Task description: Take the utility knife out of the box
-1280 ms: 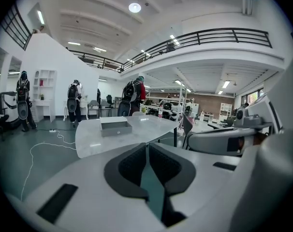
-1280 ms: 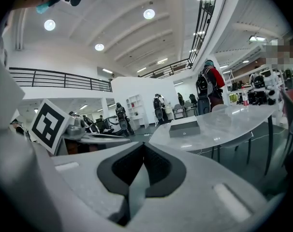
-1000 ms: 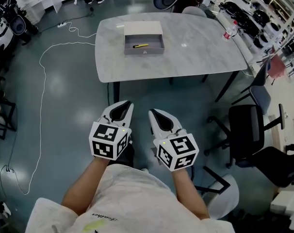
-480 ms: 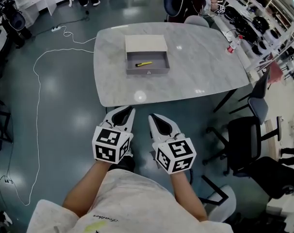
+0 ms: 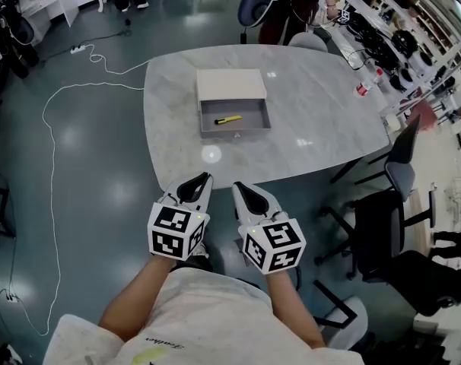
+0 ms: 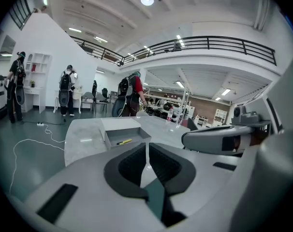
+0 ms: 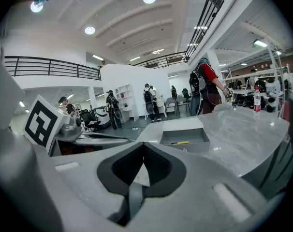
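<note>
I am holding left gripper [image 5: 205, 176] and right gripper [image 5: 236, 185] clenched, empty, needing one opened across the knife [image 5: 229, 119] in the box [image 5: 235, 131]

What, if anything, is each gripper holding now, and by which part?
Nothing. The left gripper and right gripper are both shut and empty; the knife lies untouched in the box on the table.
</note>
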{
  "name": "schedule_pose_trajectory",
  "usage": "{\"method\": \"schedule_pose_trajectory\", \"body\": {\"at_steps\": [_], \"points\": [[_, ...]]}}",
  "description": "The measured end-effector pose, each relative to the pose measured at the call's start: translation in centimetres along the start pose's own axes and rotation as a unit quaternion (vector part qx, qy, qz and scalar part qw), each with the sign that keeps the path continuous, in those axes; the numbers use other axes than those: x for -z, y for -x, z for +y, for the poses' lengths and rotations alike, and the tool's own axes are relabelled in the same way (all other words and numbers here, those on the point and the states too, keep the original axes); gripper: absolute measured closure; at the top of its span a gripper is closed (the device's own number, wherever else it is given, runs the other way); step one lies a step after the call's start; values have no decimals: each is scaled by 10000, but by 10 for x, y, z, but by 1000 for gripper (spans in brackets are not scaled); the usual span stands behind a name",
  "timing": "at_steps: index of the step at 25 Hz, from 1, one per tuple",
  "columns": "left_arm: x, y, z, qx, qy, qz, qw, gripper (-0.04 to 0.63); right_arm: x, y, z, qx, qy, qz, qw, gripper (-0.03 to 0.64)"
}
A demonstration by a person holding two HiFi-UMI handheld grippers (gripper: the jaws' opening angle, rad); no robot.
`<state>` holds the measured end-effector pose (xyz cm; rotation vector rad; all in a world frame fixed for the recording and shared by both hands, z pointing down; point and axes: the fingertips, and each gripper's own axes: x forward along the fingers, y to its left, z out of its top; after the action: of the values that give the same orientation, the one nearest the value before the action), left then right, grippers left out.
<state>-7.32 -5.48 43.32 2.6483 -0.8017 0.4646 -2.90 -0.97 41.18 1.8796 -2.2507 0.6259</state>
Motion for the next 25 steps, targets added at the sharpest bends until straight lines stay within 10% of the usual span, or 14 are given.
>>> {"method": "schedule_pose_trajectory", "body": {"at_steps": [25], "points": [[-18, -101, 49, -159, -132, 375, 9991, 571, -39, -86, -73, -263, 20, 11, 9997, 612]]}}
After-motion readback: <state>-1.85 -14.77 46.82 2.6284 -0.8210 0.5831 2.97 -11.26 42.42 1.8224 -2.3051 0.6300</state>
